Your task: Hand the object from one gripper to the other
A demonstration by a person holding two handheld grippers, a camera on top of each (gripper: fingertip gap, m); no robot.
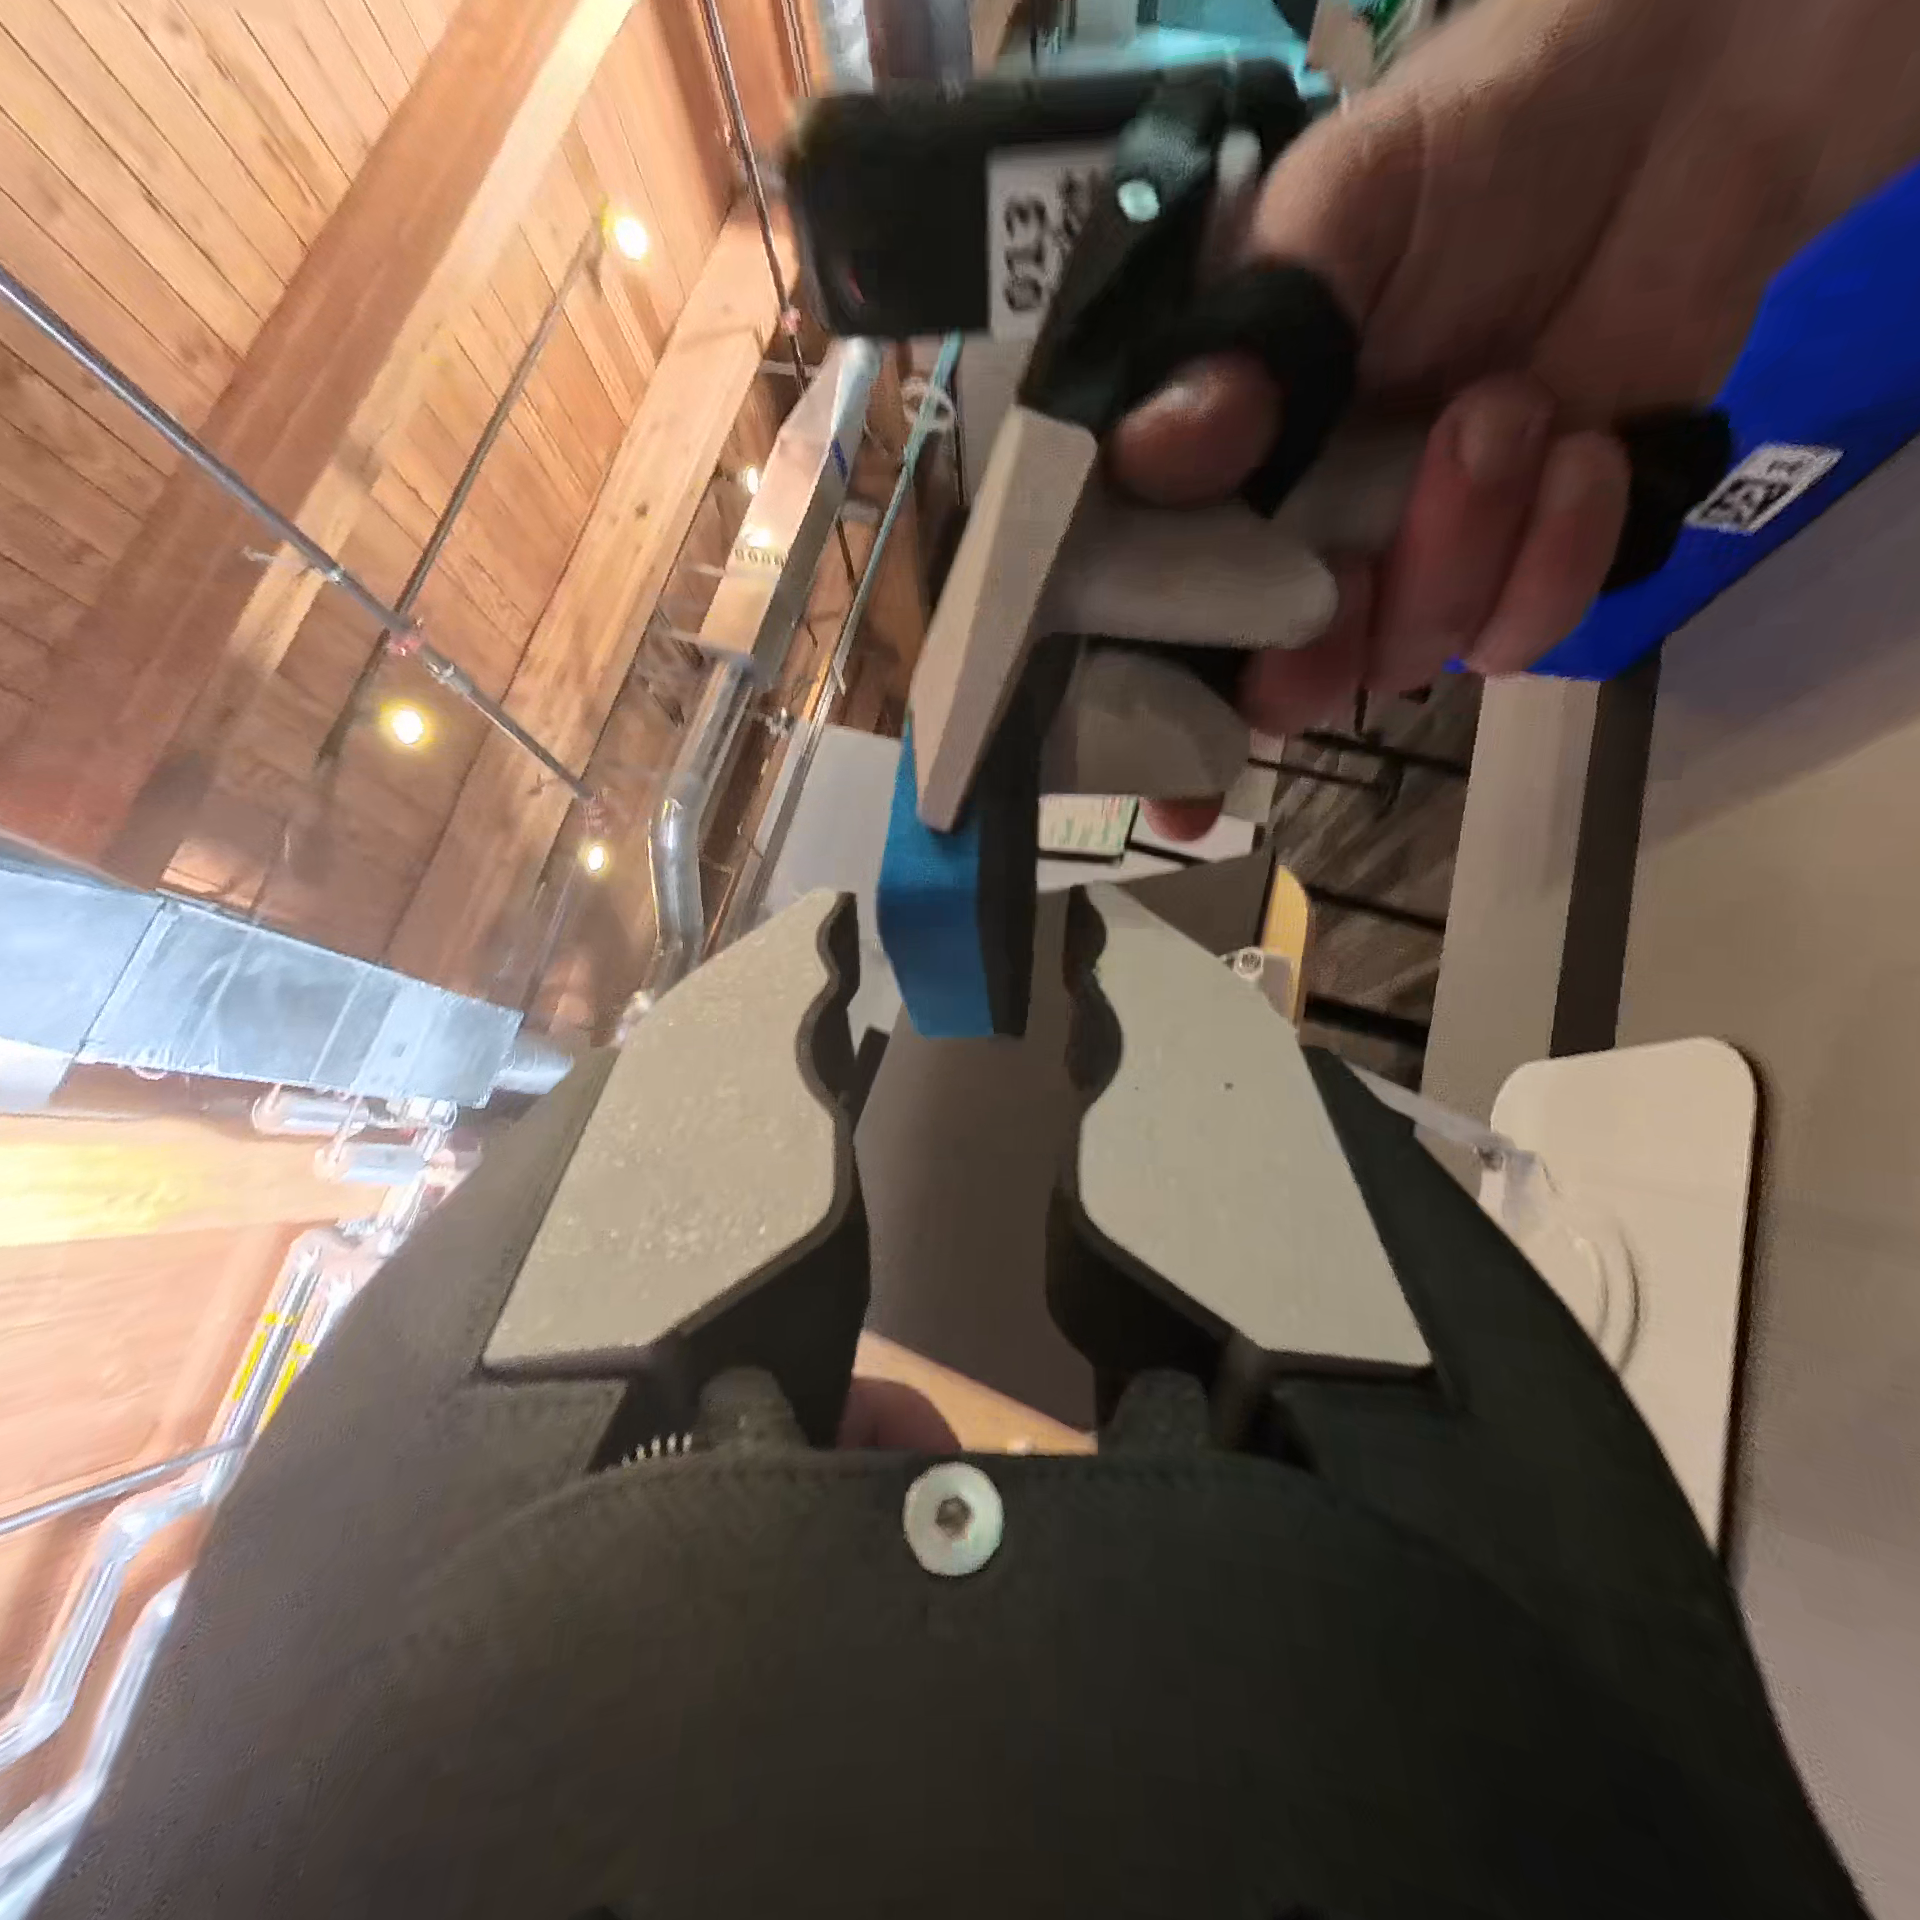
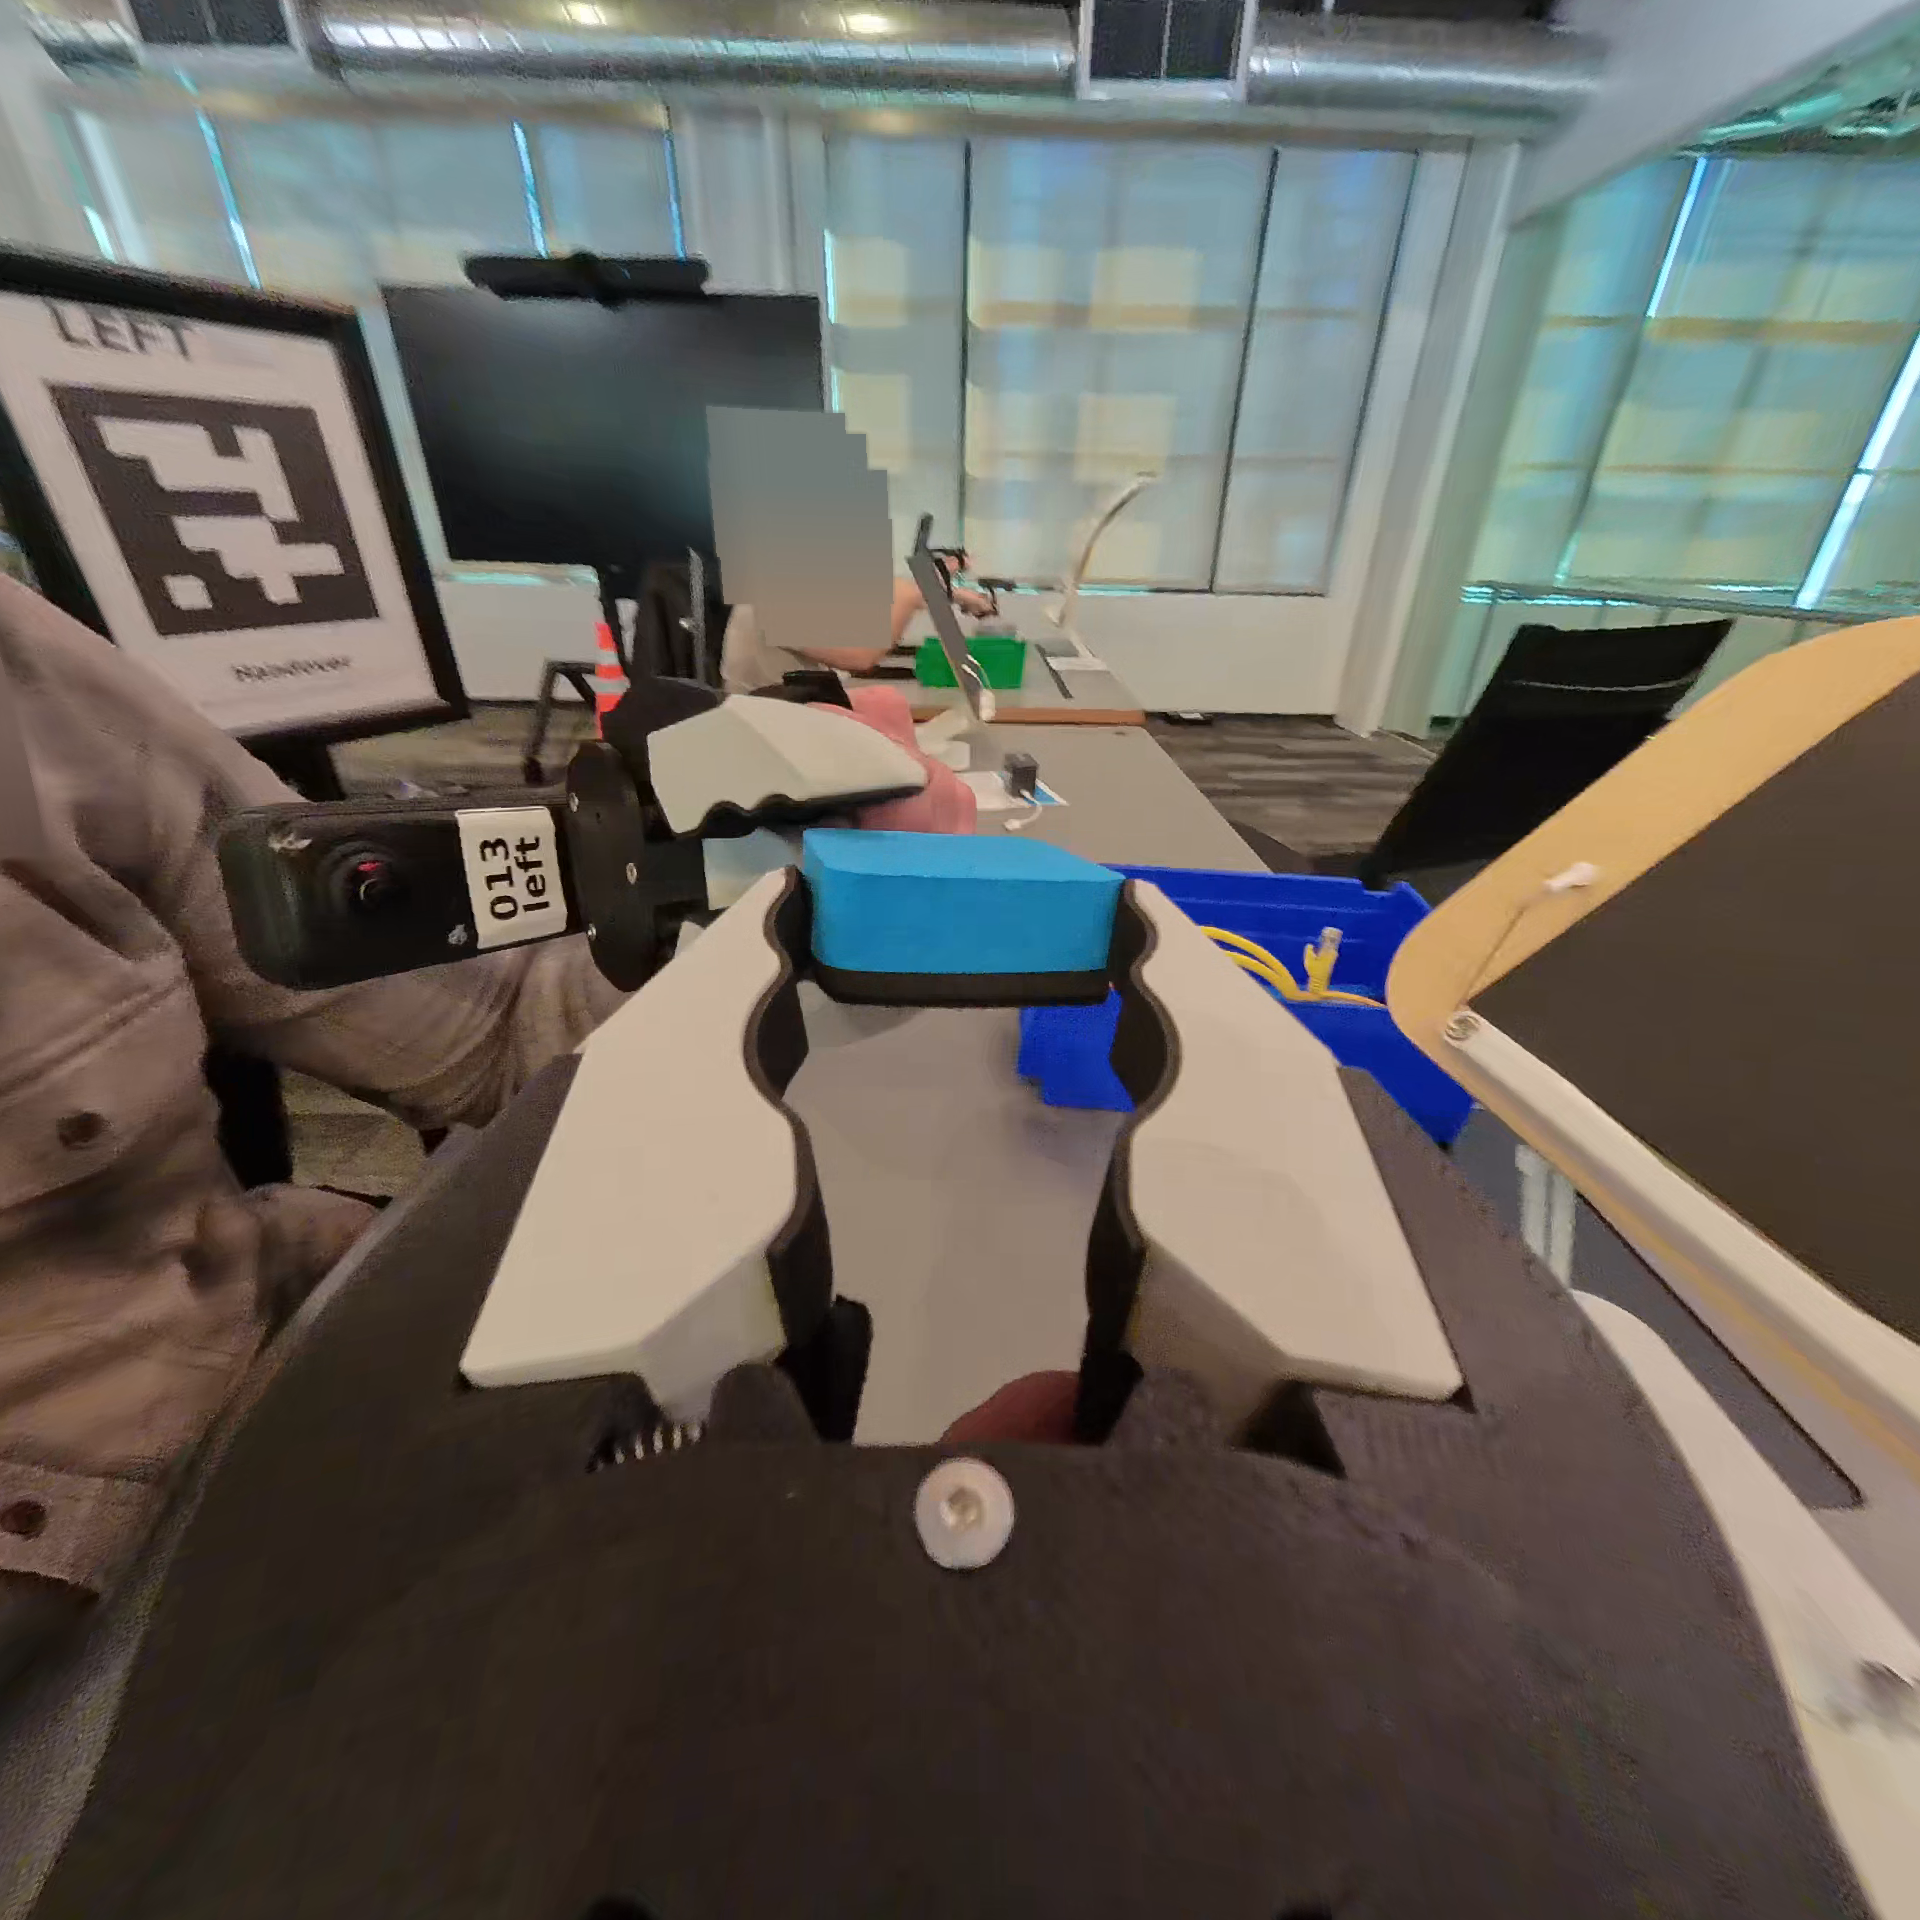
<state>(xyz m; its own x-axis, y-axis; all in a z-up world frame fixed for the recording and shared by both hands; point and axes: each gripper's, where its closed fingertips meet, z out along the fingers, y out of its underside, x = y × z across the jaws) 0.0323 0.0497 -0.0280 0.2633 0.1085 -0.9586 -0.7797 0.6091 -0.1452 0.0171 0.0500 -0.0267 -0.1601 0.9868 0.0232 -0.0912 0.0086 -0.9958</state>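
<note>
1. The object, a blue foam block (image 2: 961,914) with a black underlayer, is held in the air between the tips of the right tongs (image 2: 961,935), whose fingers are closed onto its two ends.
2. In the left wrist view the same block (image 1: 951,935) is seen hanging from the other tool, and the left tongs (image 1: 961,951) are spread around its lower part; the fingers appear just clear of it on both sides, so no grip has yet been taken.
3. The handover is judged about half done: the receiving tongs are lined up, while closing on the block and release by the right tongs are left.
4. A blue bin (image 2: 1299,935) with a yellow cable (image 2: 1309,966) is seen on the grey table (image 2: 1122,821) beyond the block.
5. A chair back with a pale wooden rim (image 2: 1621,790) stands close on the right.
6. Nothing is seen between the two tools; only the hand (image 1: 1538,343) on the right tool is close by.
</note>
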